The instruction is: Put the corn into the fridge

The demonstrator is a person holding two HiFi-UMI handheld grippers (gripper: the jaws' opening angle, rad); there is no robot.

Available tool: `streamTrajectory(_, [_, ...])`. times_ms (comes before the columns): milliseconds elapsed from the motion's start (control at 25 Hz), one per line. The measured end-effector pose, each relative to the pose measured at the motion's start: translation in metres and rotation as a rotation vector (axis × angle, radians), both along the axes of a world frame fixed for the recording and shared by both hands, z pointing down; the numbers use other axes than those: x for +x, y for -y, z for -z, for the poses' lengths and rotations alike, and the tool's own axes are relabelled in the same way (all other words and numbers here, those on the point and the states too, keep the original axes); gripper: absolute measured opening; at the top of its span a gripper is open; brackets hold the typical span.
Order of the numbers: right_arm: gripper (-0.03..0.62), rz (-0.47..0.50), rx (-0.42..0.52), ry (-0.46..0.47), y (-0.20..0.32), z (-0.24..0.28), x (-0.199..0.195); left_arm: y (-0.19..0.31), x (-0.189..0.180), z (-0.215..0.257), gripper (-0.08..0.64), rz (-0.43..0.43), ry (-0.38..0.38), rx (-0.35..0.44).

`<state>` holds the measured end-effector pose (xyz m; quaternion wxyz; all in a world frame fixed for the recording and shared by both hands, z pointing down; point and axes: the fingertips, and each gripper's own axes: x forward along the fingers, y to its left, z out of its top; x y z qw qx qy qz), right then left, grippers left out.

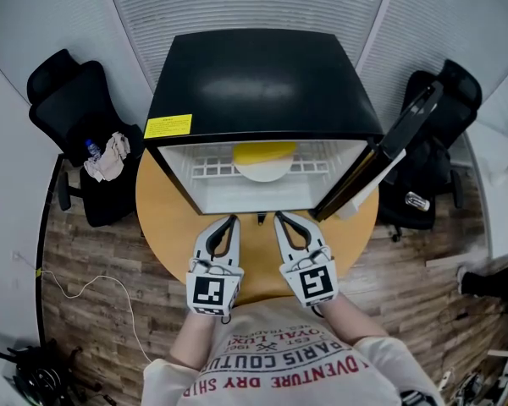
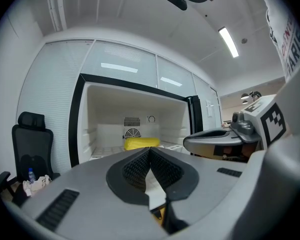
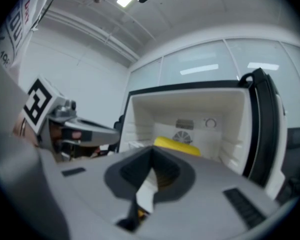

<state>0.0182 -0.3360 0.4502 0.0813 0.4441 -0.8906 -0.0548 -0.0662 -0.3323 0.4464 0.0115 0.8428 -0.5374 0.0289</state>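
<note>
The yellow corn [image 1: 265, 151] lies on a white plate [image 1: 264, 173] on the wire shelf inside the open black mini fridge [image 1: 262, 74]. The fridge door [image 1: 389, 155] stands swung out to the right. My left gripper [image 1: 233, 221] and right gripper [image 1: 281, 218] hover side by side over the table, just in front of the fridge opening, both shut and holding nothing. In the left gripper view the corn [image 2: 141, 143] sits straight beyond the closed tips [image 2: 150, 151]. The right gripper view shows the corn [image 3: 177, 146] just past its closed tips [image 3: 152, 159].
The fridge stands on a round wooden table [image 1: 165, 218]. A black chair [image 1: 76, 108] at the left carries a cloth and a small bottle. Another black chair [image 1: 440, 142] stands behind the open door. A thin cable [image 1: 93, 286] lies on the wood floor.
</note>
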Motion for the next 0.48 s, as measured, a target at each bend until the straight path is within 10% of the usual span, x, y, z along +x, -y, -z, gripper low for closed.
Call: streamTrajectory(480, [0.028,0.025,0.016,-0.075,-0.002,0.002,-0.015,0.002,-0.006,-0.002,0.032,0.010,-0.002,-0.005])
